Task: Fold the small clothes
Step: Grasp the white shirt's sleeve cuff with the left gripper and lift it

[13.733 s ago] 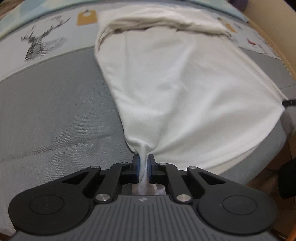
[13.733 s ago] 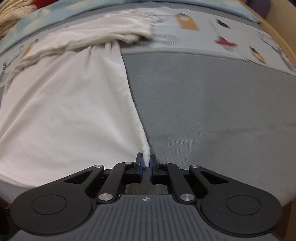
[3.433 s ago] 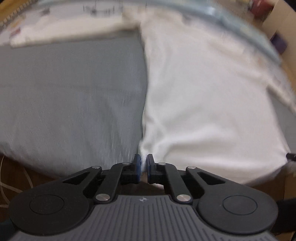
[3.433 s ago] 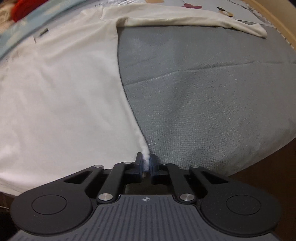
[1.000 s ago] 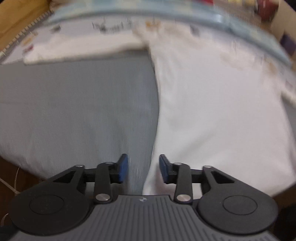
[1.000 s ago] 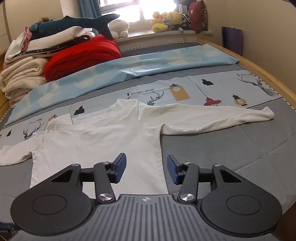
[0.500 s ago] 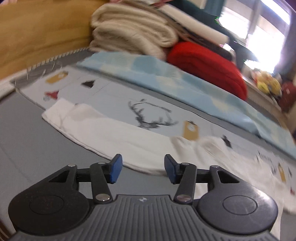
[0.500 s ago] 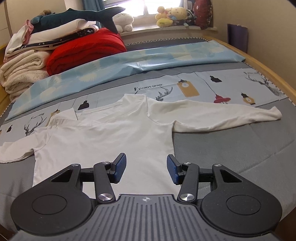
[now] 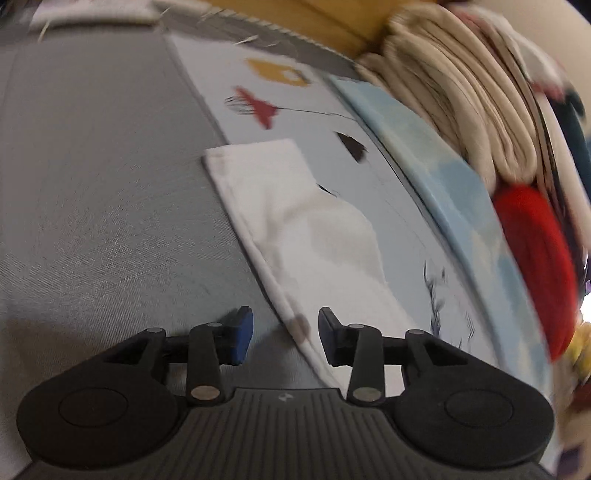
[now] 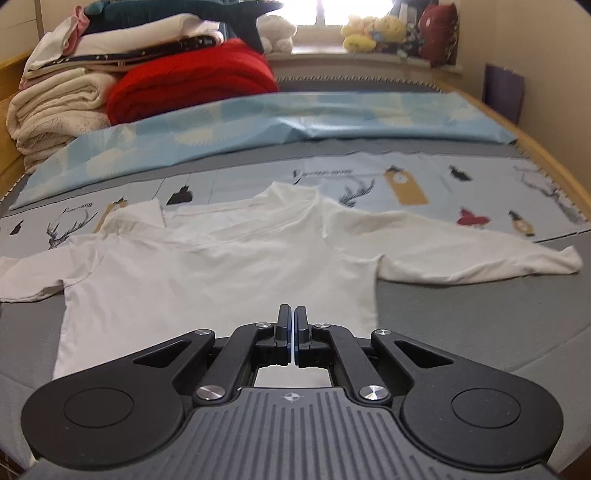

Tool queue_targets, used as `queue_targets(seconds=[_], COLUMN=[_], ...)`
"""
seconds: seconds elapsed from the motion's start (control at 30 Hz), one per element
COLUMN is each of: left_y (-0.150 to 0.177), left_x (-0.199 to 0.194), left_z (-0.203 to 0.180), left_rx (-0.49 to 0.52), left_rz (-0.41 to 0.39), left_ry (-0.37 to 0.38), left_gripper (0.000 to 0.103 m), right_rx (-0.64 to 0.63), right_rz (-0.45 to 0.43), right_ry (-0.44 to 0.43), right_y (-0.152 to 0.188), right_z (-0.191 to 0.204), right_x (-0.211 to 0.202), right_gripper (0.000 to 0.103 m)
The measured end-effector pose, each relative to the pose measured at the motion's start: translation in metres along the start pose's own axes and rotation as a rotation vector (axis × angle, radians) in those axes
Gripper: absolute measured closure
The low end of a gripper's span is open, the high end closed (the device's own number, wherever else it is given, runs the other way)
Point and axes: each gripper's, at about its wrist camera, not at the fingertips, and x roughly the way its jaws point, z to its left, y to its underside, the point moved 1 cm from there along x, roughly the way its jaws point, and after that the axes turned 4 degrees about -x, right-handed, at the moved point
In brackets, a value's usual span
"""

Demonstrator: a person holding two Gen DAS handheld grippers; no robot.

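Observation:
A white long-sleeved shirt lies flat on the grey bed cover, collar away from me and both sleeves spread out. Over its lower body my right gripper is shut, and I see nothing pinched between its fingers. The shirt's left sleeve runs slantwise through the blurred left wrist view, cuff at the far end. My left gripper hangs low over that sleeve. Its jaws are closing, and the sleeve's near edge lies between them without the pads pressing on it. The right sleeve stretches off to the right.
Cream folded blankets and a red blanket are piled at the back left. A light blue sheet and a printed cloth lie behind the shirt. Plush toys sit on the windowsill. A wooden bed rail borders the right.
My right gripper has snapped shut from wide open and come slightly closer to the shirt. My left gripper has swung left along the sleeve, rolled, and narrowed a little.

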Motion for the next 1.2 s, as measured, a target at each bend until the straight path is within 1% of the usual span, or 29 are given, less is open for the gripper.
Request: queue_targets(seconds=[0.03,0.1,0.2,0.23,0.27,0.33,0.37,0.43,0.47,0.5,0.53,0.57,0.6,0.67,0.7,0.73,0.8,0.87,0.9,0.93,1.0,1.03,1.13,1.2], left_y=[-0.005,-0.013,-0.019,-0.022,-0.024,-0.028,-0.028,-0.022,-0.017,-0.013,-0.009,-0.007,-0.007,-0.012,-0.015,-0.018,-0.022,-0.026,-0.028,-0.028,-0.025,-0.021,0.008,0.04], left_x=[0.003,0.008,0.012,0.014,0.016,0.019,0.015,-0.003,-0.012,-0.018,-0.021,-0.023,-0.023,-0.023,-0.022,-0.02,-0.015,-0.019,-0.024,-0.033,-0.054,-0.064,-0.1,-0.122], left_z=[0.005,0.007,0.01,0.013,0.016,0.022,0.023,0.016,0.016,0.018,0.022,0.026,0.028,0.034,0.038,0.041,0.046,0.037,0.028,0.014,-0.023,-0.043,-0.11,-0.154], left_rx=[-0.028,-0.034,-0.037,-0.047,-0.055,-0.074,-0.071,-0.018,-0.026,-0.061,-0.109,-0.155,-0.179,-0.217,-0.239,-0.257,-0.263,-0.234,-0.212,-0.17,-0.056,-0.005,0.149,0.248], left_rz=[0.0,-0.01,-0.024,-0.024,-0.021,-0.014,-0.034,-0.099,-0.133,-0.135,-0.128,-0.12,-0.114,-0.121,-0.125,-0.117,-0.095,-0.095,-0.106,-0.132,-0.18,-0.19,-0.183,-0.156], left_ry=[0.023,0.049,0.069,0.069,0.064,0.074,0.049,-0.092,-0.159,-0.194,-0.196,-0.174,-0.163,-0.122,-0.102,-0.088,-0.091,-0.115,-0.124,-0.115,-0.074,-0.053,0.052,0.136], left_gripper=[0.061,0.062,0.073,0.084,0.098,0.1,0.1,0.1,0.1,0.1,0.1,0.098,0.095,0.083,0.083,0.085,0.099,0.099,0.1,0.1,0.1,0.1,0.1,0.1], right_rx=[-0.003,-0.02,-0.041,-0.047,-0.053,-0.066,-0.072,-0.084,-0.087,-0.088,-0.086,-0.083,-0.078,-0.06,-0.051,-0.045,-0.049,-0.066,-0.071,-0.069,-0.046,-0.028,0.005,0.006], right_rz=[0.005,0.007,0.02,0.025,0.029,0.032,0.032,0.03,0.031,0.032,0.031,0.03,0.031,0.03,0.031,0.035,0.042,0.043,0.041,0.038,0.042,0.04,0.037,0.046], right_ry=[-0.006,-0.01,-0.015,-0.018,-0.019,-0.025,-0.025,-0.025,-0.023,-0.02,-0.018,-0.014,-0.01,-0.004,-0.003,-0.003,-0.004,-0.002,0.0,0.003,0.01,0.007,0.009,0.002], right_y=[-0.002,-0.004,-0.006,-0.006,-0.006,-0.006,-0.006,-0.006,-0.007,-0.007,-0.007,-0.008,-0.009,-0.01,-0.009,-0.008,-0.005,-0.003,-0.002,-0.002,-0.003,-0.003,-0.002,0.002], right_z=[0.004,0.013,0.026,0.03,0.033,0.039,0.042,0.046,0.047,0.047,0.048,0.048,0.048,0.045,0.044,0.044,0.043,0.042,0.041,0.038,0.031,0.028,0.019,0.016], right_x=[0.004,0.008,0.015,0.018,0.019,0.02,0.02,0.02,0.02,0.021,0.021,0.022,0.022,0.023,0.023,0.023,0.022,0.02,0.019,0.018,0.018,0.017,0.017,0.02], right_gripper=[0.102,0.102,0.102,0.102,0.102,0.102,0.102,0.102,0.102,0.102,0.102,0.102,0.102,0.102,0.102,0.102,0.102,0.102,0.102,0.102,0.102,0.102,0.102,0.102])
